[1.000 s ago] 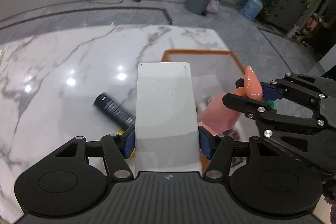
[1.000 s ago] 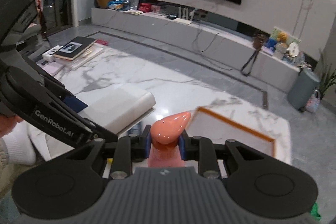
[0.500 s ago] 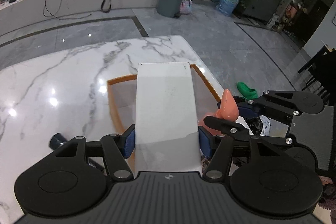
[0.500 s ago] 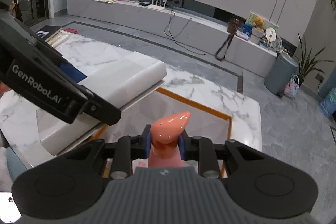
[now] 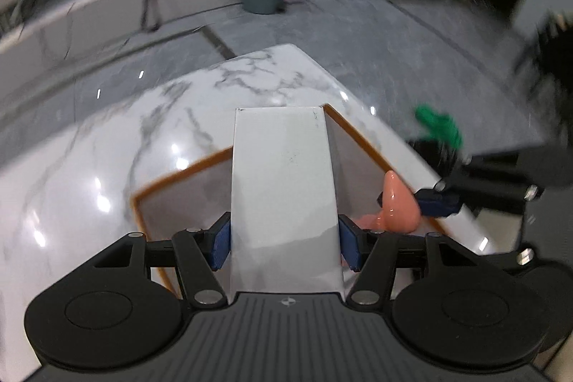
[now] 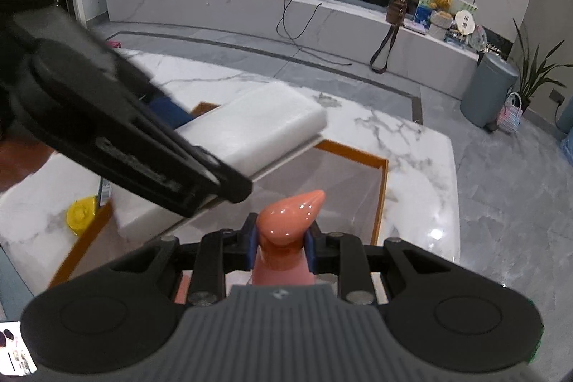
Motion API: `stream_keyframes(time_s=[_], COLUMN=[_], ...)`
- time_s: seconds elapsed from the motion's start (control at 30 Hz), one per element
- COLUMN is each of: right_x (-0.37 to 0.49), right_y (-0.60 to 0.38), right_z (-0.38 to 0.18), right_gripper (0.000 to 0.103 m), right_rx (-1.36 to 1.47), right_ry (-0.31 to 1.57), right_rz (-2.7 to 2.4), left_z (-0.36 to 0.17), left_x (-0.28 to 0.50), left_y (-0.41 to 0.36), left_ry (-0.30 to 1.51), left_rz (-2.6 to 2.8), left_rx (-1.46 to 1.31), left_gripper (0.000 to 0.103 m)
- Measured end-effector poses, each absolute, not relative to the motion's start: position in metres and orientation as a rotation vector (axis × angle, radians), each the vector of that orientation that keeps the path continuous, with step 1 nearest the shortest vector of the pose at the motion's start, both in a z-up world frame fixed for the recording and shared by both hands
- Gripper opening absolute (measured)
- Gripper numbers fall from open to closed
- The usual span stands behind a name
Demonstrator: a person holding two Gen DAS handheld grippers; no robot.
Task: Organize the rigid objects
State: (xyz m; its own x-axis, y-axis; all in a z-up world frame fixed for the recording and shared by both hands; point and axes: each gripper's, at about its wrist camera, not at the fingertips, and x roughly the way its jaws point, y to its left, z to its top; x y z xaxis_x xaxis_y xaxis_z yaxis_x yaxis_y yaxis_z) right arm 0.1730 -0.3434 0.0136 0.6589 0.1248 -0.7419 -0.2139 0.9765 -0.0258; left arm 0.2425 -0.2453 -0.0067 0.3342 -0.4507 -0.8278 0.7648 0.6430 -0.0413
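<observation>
My left gripper [image 5: 284,244] is shut on a long white box [image 5: 283,174], its blue pads pressed against both sides. The box hangs over a clear bin with an orange rim [image 5: 361,140] that sits on the marble table [image 5: 107,131]. My right gripper [image 6: 281,244] is shut on the neck of a glossy pink bottle with a pointed cap [image 6: 290,217], held over the same orange-rimmed bin [image 6: 383,188]. In the right wrist view the white box [image 6: 258,127] and the left gripper's dark body cross from the left. In the left wrist view the pink bottle [image 5: 397,206] shows to the right of the box.
A yellow round object [image 6: 81,215] lies on the table left of the bin. Beyond the table's far edge is grey floor with a grey waste bin [image 6: 489,92] and a low marble bench [image 6: 286,13]. A green thing [image 5: 438,126] lies on the floor at right.
Both grippers have swung across the table with their loads and now hang over the orange-rimmed bin. The black tube seen earlier on the table has left the left wrist view.
</observation>
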Motion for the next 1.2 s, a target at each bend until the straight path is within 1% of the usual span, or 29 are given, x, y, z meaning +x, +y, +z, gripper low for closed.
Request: stream_keyframes(time_s=[0.1, 0.3, 0.43, 0.73, 0.83, 1.0, 1.03, 1.07, 1.13, 1.17, 1.2], right_x=[0.178, 0.19, 0.196, 0.208, 0.21, 0.214, 0.215, 0.216, 0.219, 0.219, 0.219], right_y=[-0.347, -0.351, -0.357, -0.365, -0.366, -0.367, -0.367, -0.366, -0.366, -0.365, -0.364], right_z=[0.006, -0.009, -0.013, -0.024, -0.026, -0.029, -0.03, -0.03, -0.031, -0.032, -0.031], right_gripper=[0.024, 0.024, 0.025, 0.025, 0.025, 0.025, 0.025, 0.025, 0.025, 0.025, 0.025], right_rx=[-0.107, -0.111, -0.112, -0.117, -0.114, -0.115, -0.114, -0.116, -0.121, -0.121, -0.12], right_ry=[0.846, 0.861, 0.853, 0.861, 0.867, 0.873, 0.873, 0.873, 0.873, 0.873, 0.873], right_rz=[0.207, 0.219, 0.198, 0.198, 0.191, 0.187, 0.185, 0.183, 0.177, 0.175, 0.175], left_z=[-0.012, -0.025, -0.043, -0.084, -0.096, -0.11, -0.113, -0.115, -0.119, -0.121, -0.123], left_x=[0.237, 0.235, 0.235, 0.238, 0.234, 0.234, 0.233, 0.232, 0.231, 0.231, 0.231], left_y=[-0.263, -0.283, -0.29, -0.292, -0.297, -0.3, -0.301, -0.301, -0.302, -0.303, -0.303], left_ry=[0.862, 0.801, 0.756, 0.762, 0.717, 0.664, 0.655, 0.647, 0.65, 0.659, 0.662], left_rz=[-0.89, -0.985, -0.995, -0.998, -1.011, -1.0, -0.991, -0.982, -0.979, -0.974, -0.966], left_rx=[0.579, 0.806, 0.971, 1.156, 1.264, 1.359, 1.373, 1.384, 1.401, 1.411, 1.415], left_gripper=[0.069, 0.069, 0.069, 0.069, 0.069, 0.069, 0.07, 0.073, 0.075, 0.079, 0.079])
